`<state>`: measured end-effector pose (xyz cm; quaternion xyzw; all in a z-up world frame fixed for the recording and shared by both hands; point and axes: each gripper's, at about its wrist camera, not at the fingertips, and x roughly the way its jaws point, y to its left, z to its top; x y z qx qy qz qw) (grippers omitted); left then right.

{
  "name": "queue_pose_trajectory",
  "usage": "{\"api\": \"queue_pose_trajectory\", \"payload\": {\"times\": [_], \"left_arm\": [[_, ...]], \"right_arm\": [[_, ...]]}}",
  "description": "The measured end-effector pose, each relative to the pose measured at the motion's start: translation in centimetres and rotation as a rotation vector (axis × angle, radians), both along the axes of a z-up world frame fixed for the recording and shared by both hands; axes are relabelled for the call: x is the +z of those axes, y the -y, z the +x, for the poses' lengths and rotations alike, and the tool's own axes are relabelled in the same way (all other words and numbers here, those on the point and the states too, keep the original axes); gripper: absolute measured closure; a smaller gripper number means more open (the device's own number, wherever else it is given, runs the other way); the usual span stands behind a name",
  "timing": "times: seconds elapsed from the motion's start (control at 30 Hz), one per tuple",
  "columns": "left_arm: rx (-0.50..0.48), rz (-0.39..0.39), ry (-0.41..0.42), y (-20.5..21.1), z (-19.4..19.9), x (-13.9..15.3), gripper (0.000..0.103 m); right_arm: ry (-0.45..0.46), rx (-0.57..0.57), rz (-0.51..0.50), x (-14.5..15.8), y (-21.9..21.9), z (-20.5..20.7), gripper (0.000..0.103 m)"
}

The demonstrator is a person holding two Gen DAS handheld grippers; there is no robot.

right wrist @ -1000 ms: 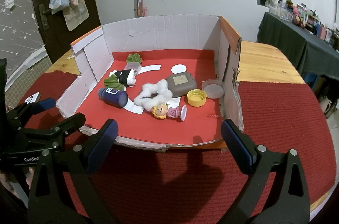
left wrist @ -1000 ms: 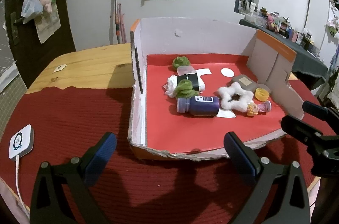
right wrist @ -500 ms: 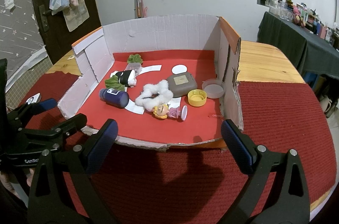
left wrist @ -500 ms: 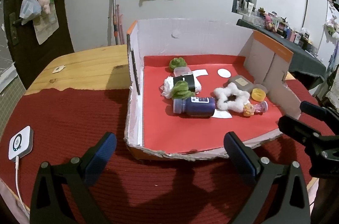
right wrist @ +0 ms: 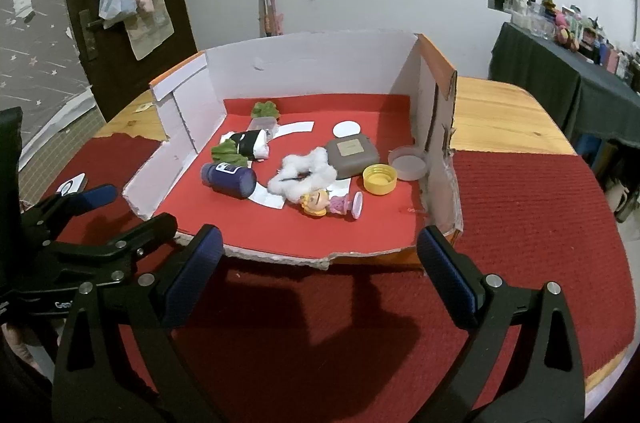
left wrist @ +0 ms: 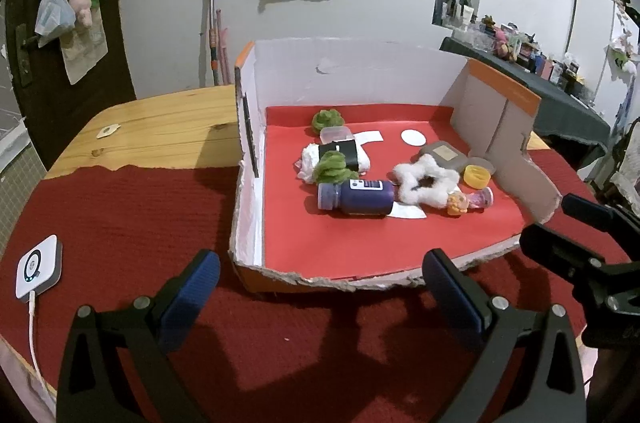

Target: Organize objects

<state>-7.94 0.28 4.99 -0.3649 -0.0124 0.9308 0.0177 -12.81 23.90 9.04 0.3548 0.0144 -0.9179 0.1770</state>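
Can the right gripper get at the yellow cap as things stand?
Probably yes. The right gripper is open before the box's torn, low front edge, and the yellow cap lies uncovered near the right wall, with only the doll nearby.

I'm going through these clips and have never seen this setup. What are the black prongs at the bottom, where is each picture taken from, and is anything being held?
There is no robot. A person holds a two-finger gripper in each hand, and a fisheye camera on each looks forward along its fingers. The prongs with blue pads are those fingers.

One picture comes from the left gripper, the other from the right gripper. Each also sees the other gripper at its edge.

Both are open and hold nothing. They hover over a red cloth, in front of a cut-open cardboard box.

In the box lie a dark bottle on its side, a white fluffy ring, a small doll, a yellow cap, a grey case and green tufts.
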Motion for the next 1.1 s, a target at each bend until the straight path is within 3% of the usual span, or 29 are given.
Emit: {"api": "queue_pose_trajectory", "payload": {"times": [1.1], "left_arm": [[-0.01, 0.025, 0.056, 0.3, 1.8, -1.6, 0.0]], "right_arm": [[0.03, -0.002, -0.003, -1.3, -0.2, 1.8, 0.004]]}}
